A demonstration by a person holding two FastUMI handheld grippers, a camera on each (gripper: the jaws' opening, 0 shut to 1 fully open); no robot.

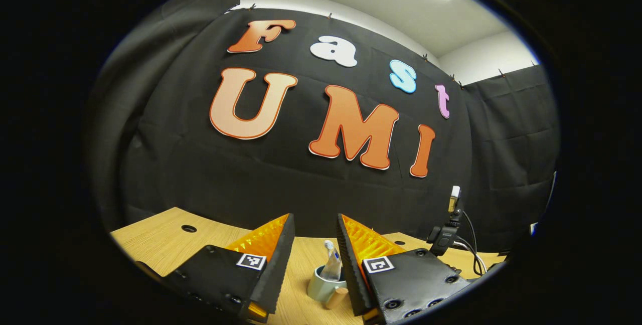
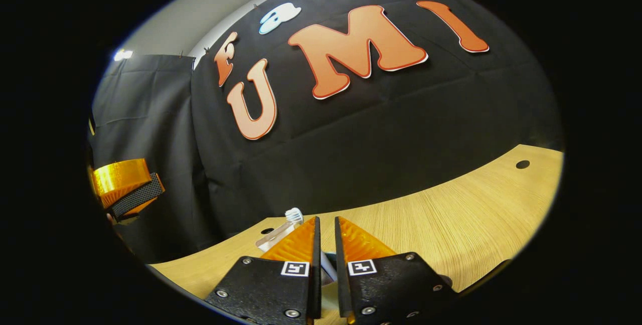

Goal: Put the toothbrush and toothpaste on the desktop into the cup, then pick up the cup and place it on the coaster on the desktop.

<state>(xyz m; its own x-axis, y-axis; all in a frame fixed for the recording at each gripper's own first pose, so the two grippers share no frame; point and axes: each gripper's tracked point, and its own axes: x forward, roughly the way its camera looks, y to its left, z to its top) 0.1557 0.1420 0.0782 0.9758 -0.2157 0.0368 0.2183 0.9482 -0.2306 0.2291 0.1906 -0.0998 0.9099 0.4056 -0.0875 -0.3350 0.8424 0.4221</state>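
Cup [image 1: 321, 285] sits on the desk [image 1: 160, 242] near its front edge, seen between the left tongs [image 1: 315, 237], whose fingers are spread apart, holding nothing. Toothpaste tube [image 1: 332, 264] stands inside the cup, leaning a bit. A wooden handle-like piece [image 1: 336, 297] sits at the cup's side, touching it; could be handle or coaster, can't tell. Right tongs [image 2: 326, 234] nearly closed, fingers pinched around something pale, likely the cup rim or wall; can't tell for sure. Toothbrush [image 2: 281, 228] head pokes up just left of the right tongs, apparently in the cup. Judged step: filling done, cup pickup in hand. Next: firm grip, lift level, carry to coaster. Camera mount [image 1: 446, 232] stands at the desk's far right edge.
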